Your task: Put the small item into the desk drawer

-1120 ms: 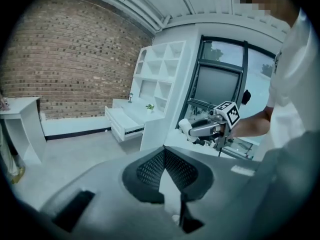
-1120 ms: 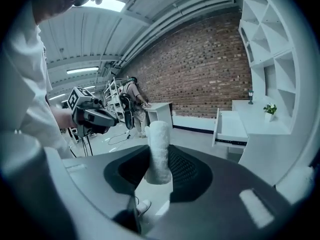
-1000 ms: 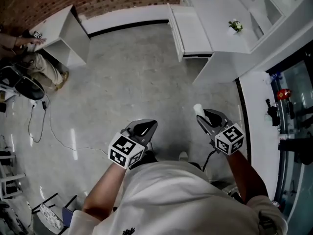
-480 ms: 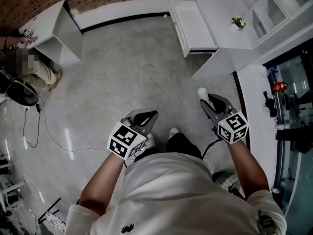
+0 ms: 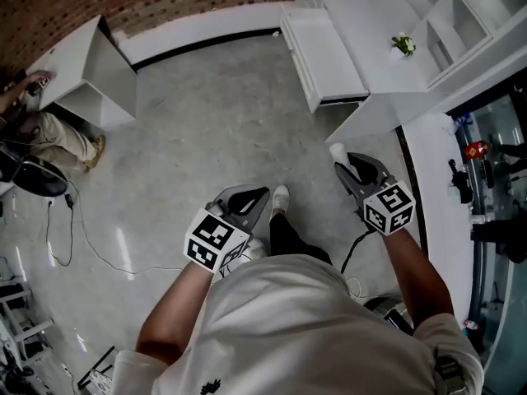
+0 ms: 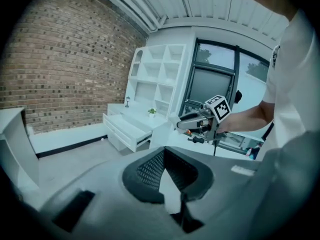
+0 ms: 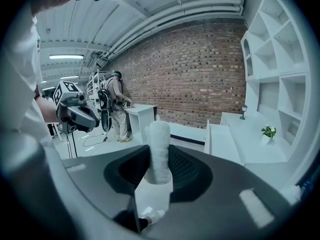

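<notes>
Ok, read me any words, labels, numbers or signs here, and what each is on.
No readable text anywhere.
The cube on the left gripper and the cube on the right gripper: square patterns, no letters.
The white roll in the right gripper: no label.
The dark print on the shirt: too small to read.

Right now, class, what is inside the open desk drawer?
In the head view the open drawer shows only a bare white bottom, no item inside. Its back end runs under the desktop, so whatever lies there is hidden.
</notes>
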The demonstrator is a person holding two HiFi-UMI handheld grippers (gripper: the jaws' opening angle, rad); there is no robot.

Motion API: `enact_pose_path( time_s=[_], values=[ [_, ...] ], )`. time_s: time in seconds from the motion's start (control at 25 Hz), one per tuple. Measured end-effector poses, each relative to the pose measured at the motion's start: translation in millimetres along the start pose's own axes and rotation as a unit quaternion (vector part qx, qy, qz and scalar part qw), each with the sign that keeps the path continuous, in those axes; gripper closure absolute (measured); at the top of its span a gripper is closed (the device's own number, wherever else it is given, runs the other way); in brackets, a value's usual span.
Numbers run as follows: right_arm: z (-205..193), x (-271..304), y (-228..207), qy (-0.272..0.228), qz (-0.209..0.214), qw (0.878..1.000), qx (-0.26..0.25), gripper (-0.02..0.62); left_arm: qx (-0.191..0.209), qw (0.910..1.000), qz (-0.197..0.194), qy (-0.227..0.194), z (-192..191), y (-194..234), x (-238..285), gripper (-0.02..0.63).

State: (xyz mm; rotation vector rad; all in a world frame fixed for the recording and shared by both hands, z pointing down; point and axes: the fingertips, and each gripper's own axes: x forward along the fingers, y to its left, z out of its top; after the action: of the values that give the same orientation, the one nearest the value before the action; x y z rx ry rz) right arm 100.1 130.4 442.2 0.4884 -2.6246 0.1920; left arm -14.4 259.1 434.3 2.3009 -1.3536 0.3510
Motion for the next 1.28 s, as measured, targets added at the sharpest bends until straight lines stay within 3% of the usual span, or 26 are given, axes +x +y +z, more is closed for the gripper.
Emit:
enact_pose_path(
  time_s=[0.28, 0.68, 0.92, 1.28],
  values=[
    [32, 59, -81, -0.003, 0.008, 1.000, -0.005, 0.465, 0.004, 0.9997, 0.024, -0.001, 59, 75, 45, 0.601],
    [55, 112, -192, 0.001, 0.007, 1.000, -0.012, 0.465, -0.001, 1.0000, -0.005, 0.006, 114, 116, 146, 0.601],
    [60, 138, -246, 0.005, -0.009, 1.000, -0.010, 0.465, 0.006, 0.9994, -0.028, 0.019, 132, 127, 185, 0.601],
    [55, 201, -320, 0.042, -0.050, 0.998, -0.023, 0.465, 0.017, 0.9969, -0.073, 0.027, 157, 177, 236, 0.601]
  ],
)
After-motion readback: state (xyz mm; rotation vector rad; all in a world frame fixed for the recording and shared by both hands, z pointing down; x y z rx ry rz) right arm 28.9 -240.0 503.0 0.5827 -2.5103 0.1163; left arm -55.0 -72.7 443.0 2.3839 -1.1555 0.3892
